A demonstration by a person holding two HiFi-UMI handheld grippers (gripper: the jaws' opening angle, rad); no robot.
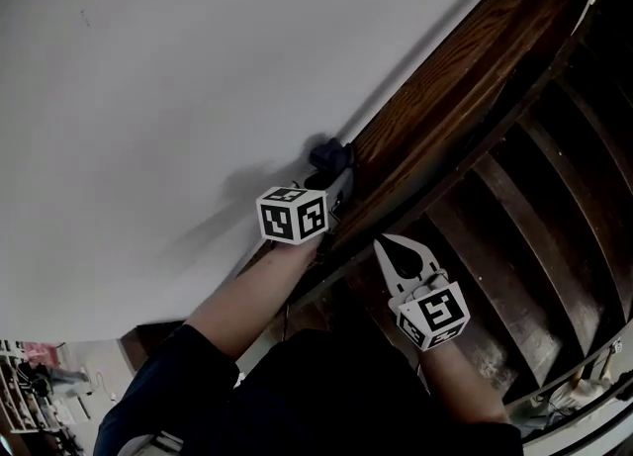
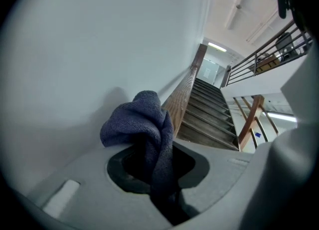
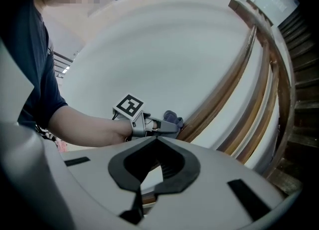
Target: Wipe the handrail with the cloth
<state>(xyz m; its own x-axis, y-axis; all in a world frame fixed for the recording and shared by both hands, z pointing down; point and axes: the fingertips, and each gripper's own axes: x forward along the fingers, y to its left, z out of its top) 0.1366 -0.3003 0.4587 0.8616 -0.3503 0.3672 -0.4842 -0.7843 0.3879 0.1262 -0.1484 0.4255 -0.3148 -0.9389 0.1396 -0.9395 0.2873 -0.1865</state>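
My left gripper (image 1: 338,183) is shut on a dark blue cloth (image 1: 331,155), and the cloth rests against the lower end of the brown wooden handrail (image 1: 465,68). In the left gripper view the bunched cloth (image 2: 142,126) sticks out of the left gripper (image 2: 157,154), with the handrail (image 2: 182,94) rising away just behind it. My right gripper (image 1: 381,243) hangs below the rail, shut and holding nothing. The right gripper view shows that right gripper (image 3: 155,139), with the left gripper (image 3: 152,125), the cloth (image 3: 172,119) and the handrail (image 3: 227,87) beyond it.
A plain white wall (image 1: 198,68) runs along the left of the rail. Dark wooden stairs (image 1: 534,207) climb on the right. A metal railing (image 2: 269,49) and a landing show higher up. The person's forearm (image 1: 247,291) reaches up to the left gripper.
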